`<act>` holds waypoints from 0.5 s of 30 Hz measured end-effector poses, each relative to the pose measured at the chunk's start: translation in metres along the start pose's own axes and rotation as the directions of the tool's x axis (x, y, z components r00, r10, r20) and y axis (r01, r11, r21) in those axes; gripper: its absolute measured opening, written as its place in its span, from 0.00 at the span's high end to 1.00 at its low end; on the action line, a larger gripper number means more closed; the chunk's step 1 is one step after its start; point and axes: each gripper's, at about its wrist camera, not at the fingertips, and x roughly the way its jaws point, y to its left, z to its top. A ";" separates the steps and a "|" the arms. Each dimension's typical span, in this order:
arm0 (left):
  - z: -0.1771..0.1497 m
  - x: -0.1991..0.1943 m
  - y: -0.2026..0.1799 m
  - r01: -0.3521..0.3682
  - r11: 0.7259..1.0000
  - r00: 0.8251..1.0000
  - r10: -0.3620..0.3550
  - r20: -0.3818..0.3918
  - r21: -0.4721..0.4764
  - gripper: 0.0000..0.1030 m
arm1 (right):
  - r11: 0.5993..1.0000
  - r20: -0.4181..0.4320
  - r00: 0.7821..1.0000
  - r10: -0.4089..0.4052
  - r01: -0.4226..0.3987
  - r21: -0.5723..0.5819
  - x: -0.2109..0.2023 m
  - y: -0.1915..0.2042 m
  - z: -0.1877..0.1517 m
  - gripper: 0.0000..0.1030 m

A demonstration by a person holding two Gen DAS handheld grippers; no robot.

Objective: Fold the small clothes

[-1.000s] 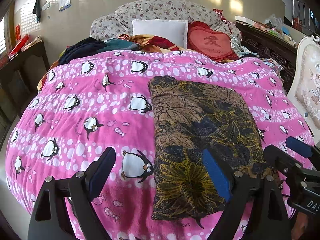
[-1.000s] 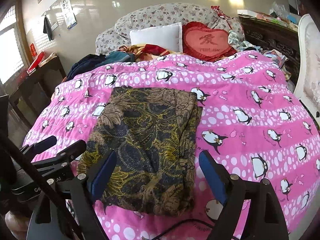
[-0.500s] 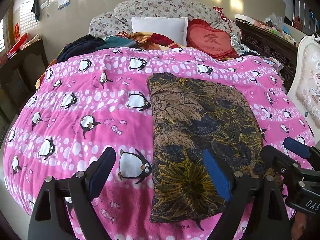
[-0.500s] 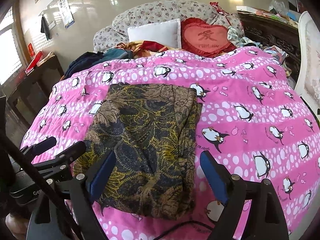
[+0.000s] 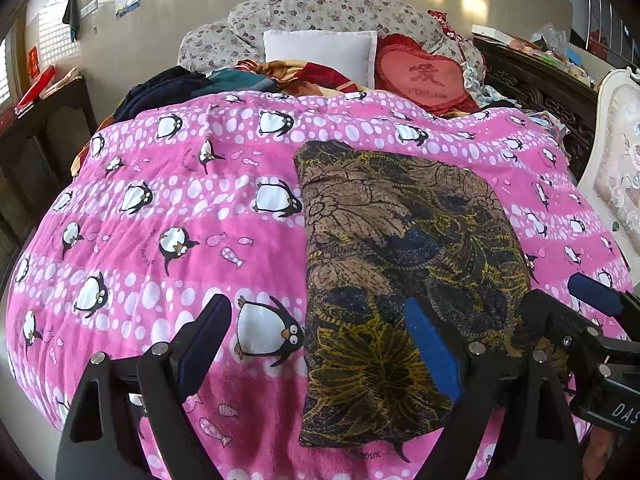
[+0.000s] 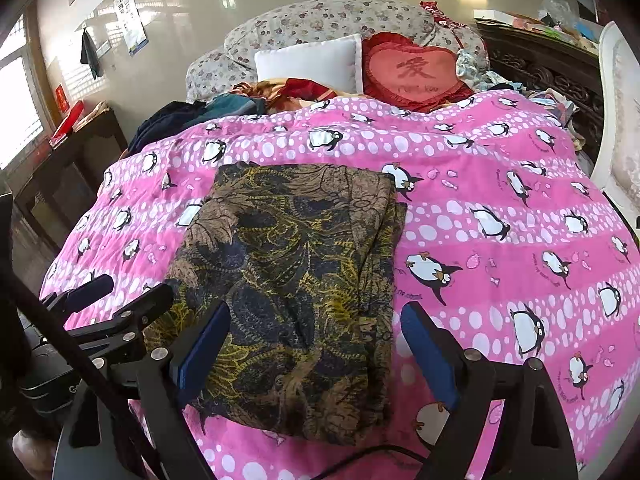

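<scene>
Fingers wide on both sides: my left claw (image 5: 316,344) is hanging spread over the near edge of the pink penguin blanket (image 5: 168,208), gripping nothing. One blue pad (image 5: 430,354) is hovering over the near left part of the folded garment (image 5: 404,280), and the other is sitting over bare blanket beside a penguin print. Whether either pad is touching cloth, I cannot tell.

My right claw (image 6: 316,350) is also hanging fully spread and carrying nothing, its left pad (image 6: 204,350) over the garment's near portion and its right pad over the blanket just past the garment's right edge.

The dark brown-and-yellow patterned garment is lying flat in a rough rectangle on the blanket, running away from me toward the white pillow (image 6: 308,62) and the red heart cushion (image 6: 414,70).
</scene>
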 end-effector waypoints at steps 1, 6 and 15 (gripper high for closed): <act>0.000 0.000 0.000 0.000 1.000 1.000 0.000 -0.001 -0.001 0.15 | 1.000 0.000 1.000 0.000 0.000 -0.001 0.000 0.001 0.000 0.12; -0.001 0.000 0.000 0.000 1.000 1.000 0.000 -0.002 -0.002 0.15 | 1.000 -0.004 1.000 0.003 -0.003 0.001 0.001 0.002 0.000 0.12; -0.001 -0.001 -0.002 -0.002 1.000 1.000 0.002 0.000 0.000 0.15 | 1.000 -0.010 1.000 0.005 -0.005 0.000 0.002 0.002 -0.001 0.12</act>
